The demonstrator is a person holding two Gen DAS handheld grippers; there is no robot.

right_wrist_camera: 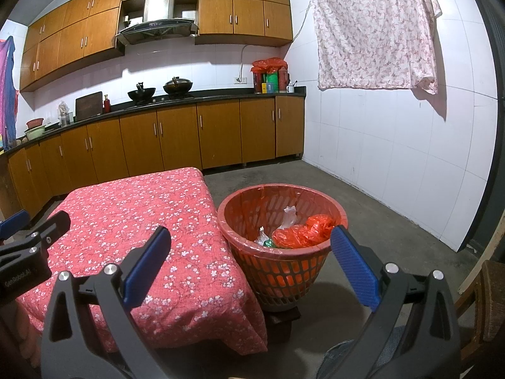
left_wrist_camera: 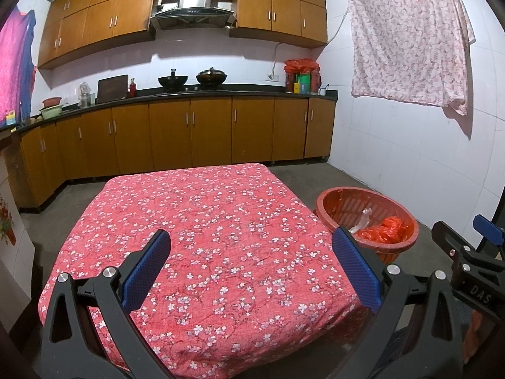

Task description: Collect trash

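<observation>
my left tongs (left_wrist_camera: 251,270) hang above the near half of the table (left_wrist_camera: 202,221), jaws spread wide with nothing between them, only the red flowered cloth showing through the gap. my right tongs (right_wrist_camera: 251,268) are just as wide apart and empty, held over the near right corner of the table and the floor beside it. from the left view the right tongs sit at about 4 o'clock, near the frame edge; from the right view the left tongs show at 9 o'clock.

the basket (right_wrist_camera: 243,237) stands on the floor, touching the table's right side, at 2 o'clock from my left tongs and 12 o'clock from my right. inside it lies the trash: a crumpled red bag (right_wrist_camera: 303,232) on top, clear plastic (right_wrist_camera: 288,216) behind it, and a bit of something green (too small to tell what) at the bag's left edge.

the table top shows only cloth. counter (left_wrist_camera: 189,93) and cabinets run along the far wall at 12 o'clock.
</observation>
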